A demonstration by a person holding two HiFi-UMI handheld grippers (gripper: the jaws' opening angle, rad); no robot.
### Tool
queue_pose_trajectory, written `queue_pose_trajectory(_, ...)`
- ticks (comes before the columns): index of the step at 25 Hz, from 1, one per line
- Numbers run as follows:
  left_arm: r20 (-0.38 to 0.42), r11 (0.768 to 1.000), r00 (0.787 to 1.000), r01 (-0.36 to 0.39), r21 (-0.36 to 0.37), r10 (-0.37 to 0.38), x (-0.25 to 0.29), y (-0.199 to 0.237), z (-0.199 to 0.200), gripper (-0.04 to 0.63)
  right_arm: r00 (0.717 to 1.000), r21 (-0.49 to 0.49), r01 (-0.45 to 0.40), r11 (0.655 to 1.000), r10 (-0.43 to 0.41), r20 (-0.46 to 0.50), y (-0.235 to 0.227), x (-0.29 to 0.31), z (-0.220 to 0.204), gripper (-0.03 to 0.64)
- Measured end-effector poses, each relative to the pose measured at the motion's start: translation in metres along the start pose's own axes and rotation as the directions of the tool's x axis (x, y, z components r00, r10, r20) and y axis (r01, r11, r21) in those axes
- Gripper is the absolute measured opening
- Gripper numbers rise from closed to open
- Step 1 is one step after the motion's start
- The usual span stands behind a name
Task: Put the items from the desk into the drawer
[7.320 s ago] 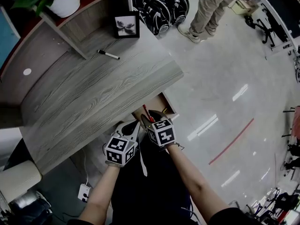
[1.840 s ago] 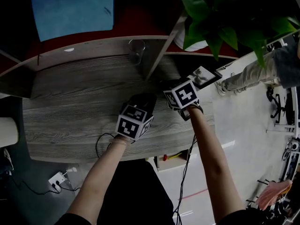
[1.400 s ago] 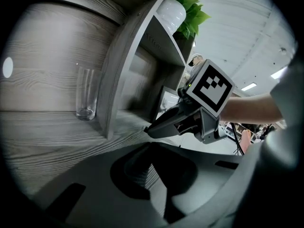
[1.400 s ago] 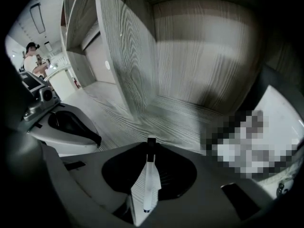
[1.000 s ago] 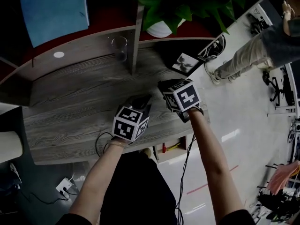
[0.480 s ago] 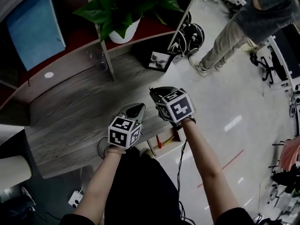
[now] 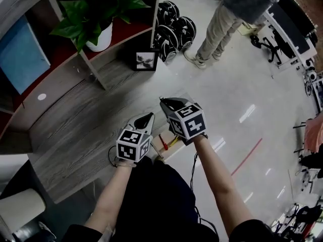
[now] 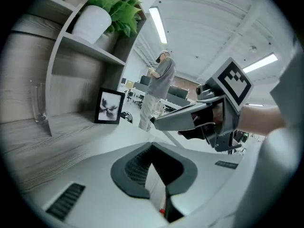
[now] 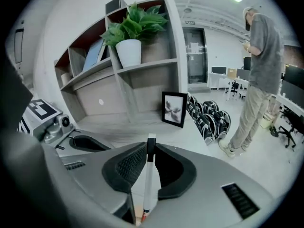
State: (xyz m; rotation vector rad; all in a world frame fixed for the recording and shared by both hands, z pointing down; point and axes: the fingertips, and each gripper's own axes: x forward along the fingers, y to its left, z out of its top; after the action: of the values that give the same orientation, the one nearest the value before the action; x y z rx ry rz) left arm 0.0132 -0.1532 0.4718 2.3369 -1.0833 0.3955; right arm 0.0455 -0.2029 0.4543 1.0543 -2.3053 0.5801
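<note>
Presently the marker is clamped upright in the right gripper, its black cap at the jaw tips and its white barrel running down between the pads; in the head view that gripper hangs over the desk's near corner, with the open drawer below it and nearer the person. The chief hazard, in my judgement, is the grip itself: a thin round barrel held on a short length could pivot or slide out during the descent. A release short of the opening would send the marker onto the floor, and a steep entry could knock its lower end against the drawer front or the desk edge. The left gripper is clenched on nothing, its pads meeting at the tips, and it rides just beside the right one, so the two could foul each other over the narrow drawer. By count: one marker, one drawer, two grippers, and one red-tipped thing already in the drawer with a yellowish piece beside it that I cannot identify. Further out stand one picture frame, one glass, one potted plant and one bystander; the black-and-white round items on the floor number at least three
</note>
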Motion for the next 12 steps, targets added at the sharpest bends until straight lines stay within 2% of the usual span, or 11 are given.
queue_pose_trajectory(12, -0.081, 0.988, 0.989, 0.132, 0.083, -0.125, 0.020, -0.062, -0.018, 0.002, 0.989, 0.183, 0.126, 0.975, -0.139, 0.056, -0.030, -0.066, -0.052, 0.054)
